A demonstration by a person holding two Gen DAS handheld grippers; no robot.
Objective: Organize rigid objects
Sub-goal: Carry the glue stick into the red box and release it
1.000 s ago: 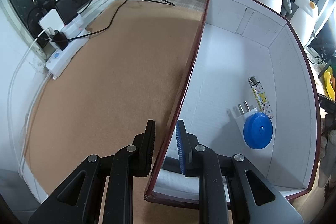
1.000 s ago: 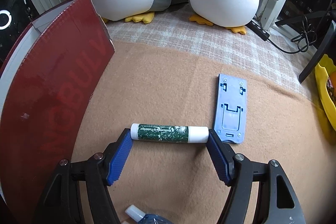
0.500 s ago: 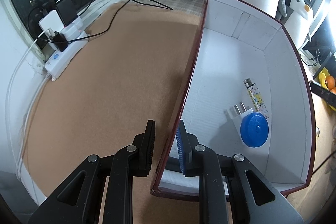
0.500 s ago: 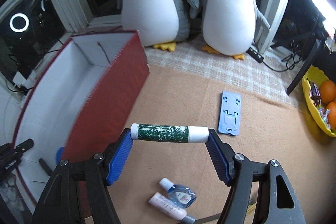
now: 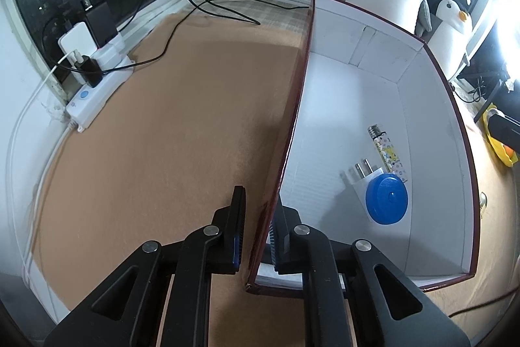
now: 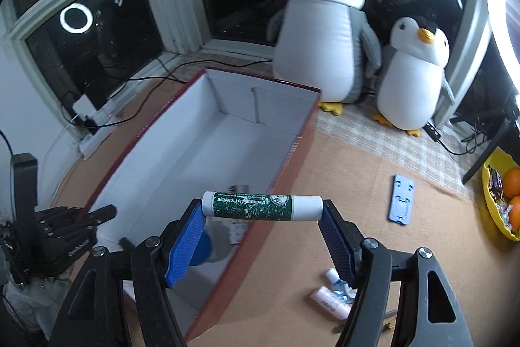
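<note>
dark red outside, white inside, the box is your landmark. your left tool is closing across its near wall, one pad on each side. your right tool clamps a green lip balm tube endwise above the box's near end.

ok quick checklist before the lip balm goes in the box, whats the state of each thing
1. Lip balm tube held end to end in the right tongs: ok.
2. Tube over the box opening: not ok; it hangs about over the near wall, not clearly inside.
3. Left tongs steadying the box wall: ok; one finger each side, closing on it.
4. Free floor in the box: ok; the far half is bare.
5. Things already inside stay clear: cannot tell; blue round lid, white plug and lighter lie at the near end, below the tube.
</note>
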